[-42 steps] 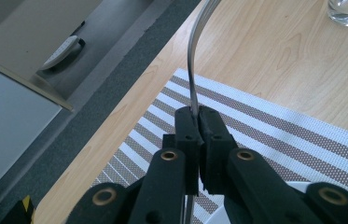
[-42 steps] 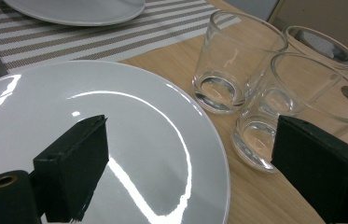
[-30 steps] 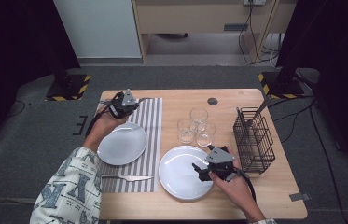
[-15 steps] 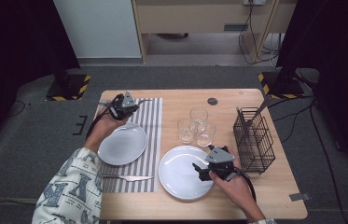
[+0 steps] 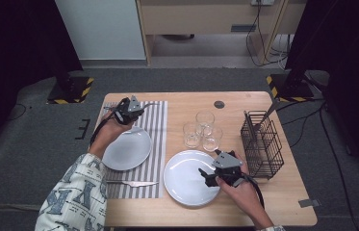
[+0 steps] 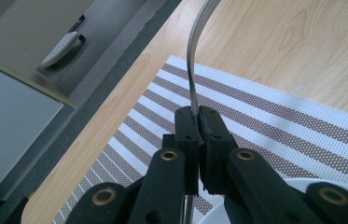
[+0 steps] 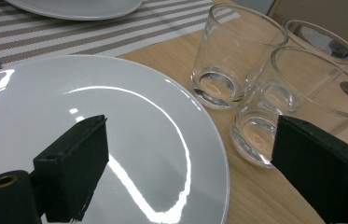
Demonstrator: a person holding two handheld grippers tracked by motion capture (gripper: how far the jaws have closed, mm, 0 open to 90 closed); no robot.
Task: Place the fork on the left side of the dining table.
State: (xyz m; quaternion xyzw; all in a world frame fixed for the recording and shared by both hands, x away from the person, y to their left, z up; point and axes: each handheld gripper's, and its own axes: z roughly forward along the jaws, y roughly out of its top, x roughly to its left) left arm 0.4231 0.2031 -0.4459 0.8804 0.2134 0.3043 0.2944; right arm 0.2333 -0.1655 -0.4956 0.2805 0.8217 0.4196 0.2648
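Wooden table (image 5: pixel 263 101) on grey carpet, dark curtains at both sides. Far left: striped placemat (image 5: pixel 158 120) carrying 1 small plate (image 5: pixel 128 150) and a knife (image 5: pixel 134 183) at its near edge. Left hand-held gripper (image 5: pixel 141 107) raised over the mat's far end, jaws pressed together, pinching a thin metal utensil handle (image 6: pixel 191 70); the head is out of sight, so fork or spoon is uncertain. Centre: large plate (image 5: pixel 182 179) on bare wood, 3 glasses (image 5: pixel 205 118) beyond it. Right hand-held gripper (image 5: pixel 205 177) over that plate's rim, jaws spread, holding nothing. Far right: wire rack (image 5: pixel 262 144) with 1 utensil standing in it. Judgement: place setting partly done; held utensil not yet laid down, large plate and glasses not yet arranged
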